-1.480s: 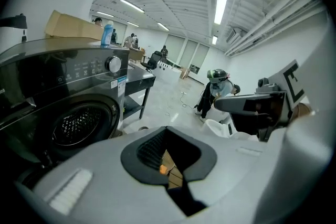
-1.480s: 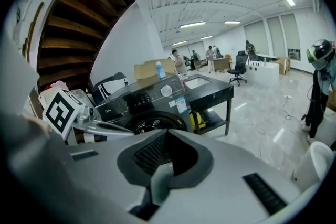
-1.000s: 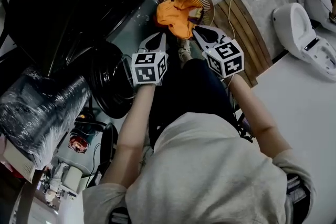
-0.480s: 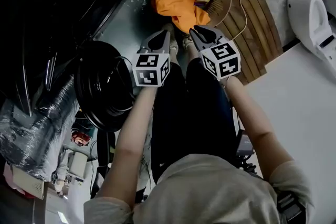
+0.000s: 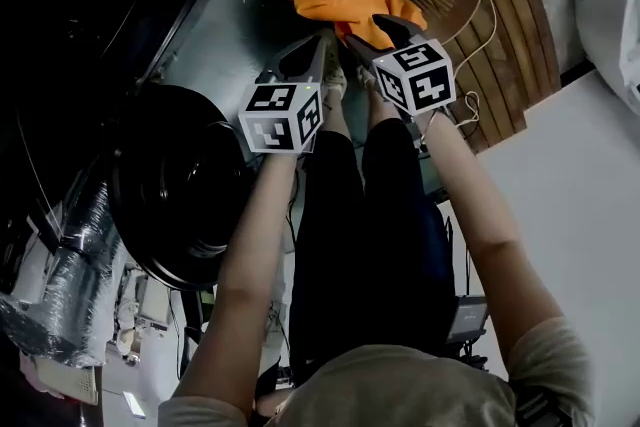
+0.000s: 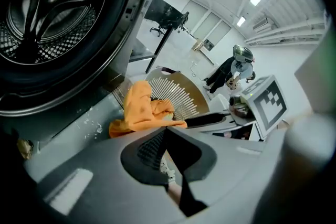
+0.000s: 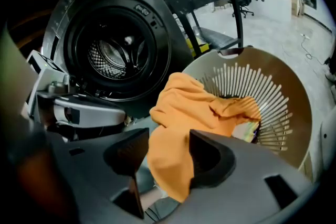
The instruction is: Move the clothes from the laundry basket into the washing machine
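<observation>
While the right tongs [image 7: 168,149] are opening wide, their 2 jaws are framing the orange garment [image 7: 184,113] without pressing on it, so nothing is being held yet. The left tongs [image 6: 165,131] are sitting pinched together and empty, just beside the right pair. The garment is lying in the laundry basket [image 7: 294,107], with 1 big fold spilling over the near rim and hanging toward the floor. A second, paler piece [image 7: 247,131] is peeking out from under it. The washing machine [image 7: 118,55] is standing close beside the basket, its round opening showing a bare drum.

I am judging this to be the approach to a first pick, and several things could be going wrong from here. If the jaws are closing on the hanging fold alone, the cloth may be slipping out under its own weight during the lift, or trailing on the floor. Because the garment is draped over the rim, a sideways pull may be dragging or tipping the basket. The paler piece may be riding along and dropping short of the drum. With the left pair shut, nothing is gathering the loose end, so it may be catching on the rim of the opening.
</observation>
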The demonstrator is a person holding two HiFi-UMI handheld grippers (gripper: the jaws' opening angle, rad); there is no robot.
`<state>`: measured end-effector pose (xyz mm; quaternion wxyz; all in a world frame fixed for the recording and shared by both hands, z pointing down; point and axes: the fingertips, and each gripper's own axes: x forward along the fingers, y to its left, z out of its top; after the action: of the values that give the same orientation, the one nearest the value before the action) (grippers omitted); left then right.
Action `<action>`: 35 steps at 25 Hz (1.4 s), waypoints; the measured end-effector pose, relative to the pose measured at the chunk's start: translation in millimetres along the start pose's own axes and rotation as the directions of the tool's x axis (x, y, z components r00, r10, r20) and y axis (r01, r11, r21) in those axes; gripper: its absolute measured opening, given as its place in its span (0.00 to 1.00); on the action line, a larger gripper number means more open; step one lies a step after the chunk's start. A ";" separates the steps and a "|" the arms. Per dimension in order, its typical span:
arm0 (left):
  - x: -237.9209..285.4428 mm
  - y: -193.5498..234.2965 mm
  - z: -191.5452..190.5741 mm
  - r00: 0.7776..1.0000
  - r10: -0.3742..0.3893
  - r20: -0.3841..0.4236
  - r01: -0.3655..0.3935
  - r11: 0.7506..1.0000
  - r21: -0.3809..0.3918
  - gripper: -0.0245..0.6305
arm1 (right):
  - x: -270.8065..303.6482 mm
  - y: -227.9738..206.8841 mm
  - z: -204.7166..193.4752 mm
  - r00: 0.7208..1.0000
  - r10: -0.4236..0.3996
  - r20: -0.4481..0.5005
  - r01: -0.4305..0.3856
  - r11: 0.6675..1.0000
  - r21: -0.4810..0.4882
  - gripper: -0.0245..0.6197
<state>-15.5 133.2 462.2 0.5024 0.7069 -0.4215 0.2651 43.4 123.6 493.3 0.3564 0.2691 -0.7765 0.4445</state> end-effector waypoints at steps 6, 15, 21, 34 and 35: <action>13.0 7.4 12.1 0.996 -0.047 0.078 0.046 0.999 0.016 0.07 | 6.1 -10.7 5.1 0.998 0.011 0.061 -0.014 0.999 0.045 0.10; -6.3 -36.7 37.4 0.983 -0.166 0.072 0.144 0.959 0.245 0.60 | -80.6 14.5 58.7 0.968 0.030 0.251 -0.046 0.997 0.058 0.09; -4.7 -68.5 63.6 0.974 -0.220 0.056 0.176 0.889 0.423 0.69 | -136.3 50.0 114.5 0.911 0.102 0.400 -0.110 0.994 -0.003 0.09; -8.9 -32.6 96.3 0.980 -0.047 0.191 -0.020 0.941 0.337 0.14 | -125.4 52.1 130.9 0.875 0.183 0.449 -0.185 0.982 -0.041 0.11; -12.4 -23.6 94.2 0.982 -0.015 0.189 -0.047 0.948 0.316 0.14 | -118.8 47.7 126.6 0.880 0.177 0.441 -0.182 0.983 -0.030 0.16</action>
<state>-6.0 52.6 407.4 0.3369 0.7974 -0.4246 0.2654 40.0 45.8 330.9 0.1268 0.2919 -0.8558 0.4078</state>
